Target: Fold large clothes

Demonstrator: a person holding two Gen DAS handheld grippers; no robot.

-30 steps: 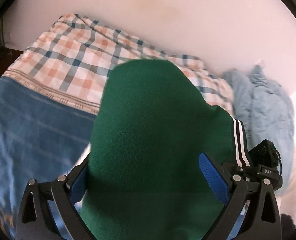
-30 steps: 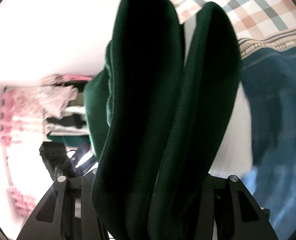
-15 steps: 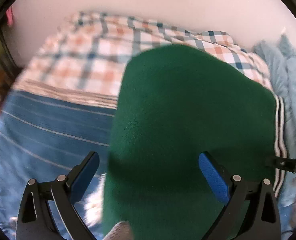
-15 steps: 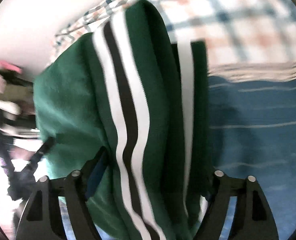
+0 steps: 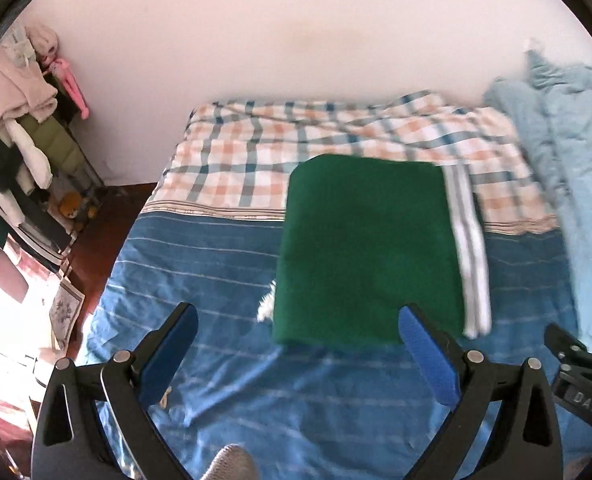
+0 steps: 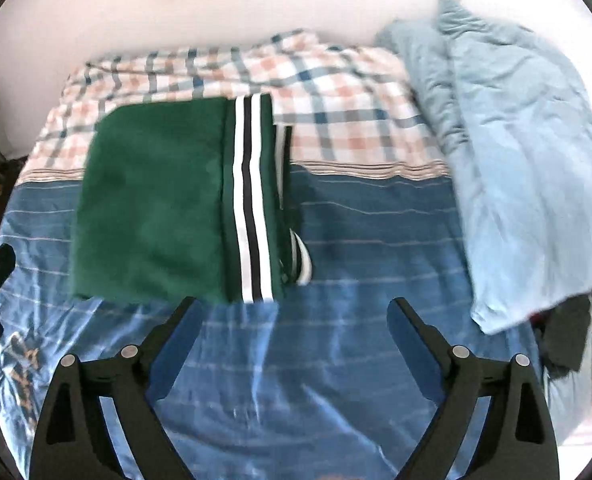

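One green garment (image 5: 366,248) is laid folded on the bed (image 5: 215,264), stripes at right, apparently finished. Left gripper (image 5: 296,344) and right gripper (image 6: 293,334) are held near it, fingers released, empty.

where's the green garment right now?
The folded green garment lies on the bed, straddling the plaid and blue sheet areas. It sits left of center in the right wrist view, apart from both open grippers, the light blue quilt further right.
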